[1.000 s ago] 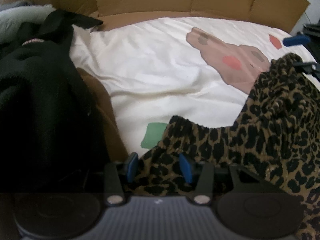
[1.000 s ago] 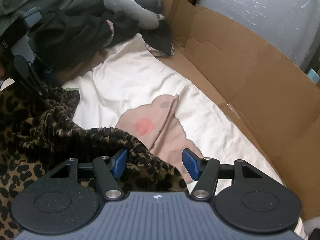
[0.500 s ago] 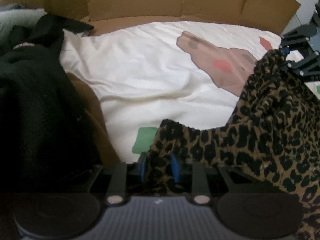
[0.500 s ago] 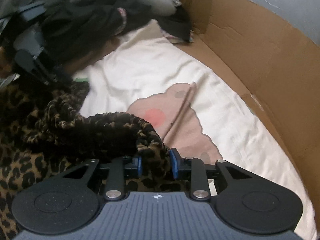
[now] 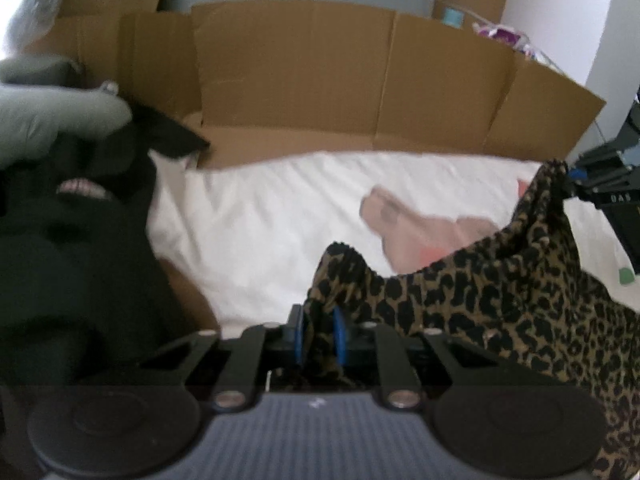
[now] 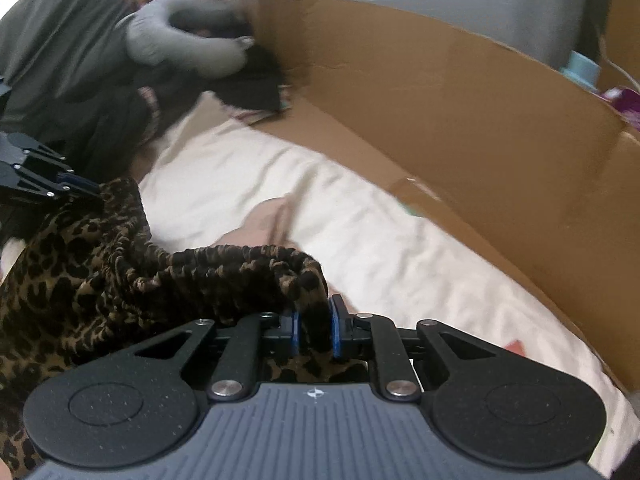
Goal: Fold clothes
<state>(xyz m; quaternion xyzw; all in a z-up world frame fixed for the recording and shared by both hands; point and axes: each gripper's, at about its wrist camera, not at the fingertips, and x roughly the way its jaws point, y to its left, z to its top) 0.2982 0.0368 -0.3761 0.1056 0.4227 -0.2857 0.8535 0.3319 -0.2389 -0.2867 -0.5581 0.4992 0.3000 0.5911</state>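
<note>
Above the white sheet [image 5: 280, 240], both jaws pinch the leopard-print garment [image 5: 500, 292]; "DAS" lettering partly readable.

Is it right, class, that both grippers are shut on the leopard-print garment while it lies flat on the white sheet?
Not quite. Both grippers, left and right, are shut on the leopard-print garment, but it hangs lifted between them above the white sheet, as the left wrist view shows.

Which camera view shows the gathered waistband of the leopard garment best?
The right wrist view: the ruffled waistband runs across the picture between the right gripper and the left gripper. The left wrist view shows mostly flat fabric, with only an edge.
</note>
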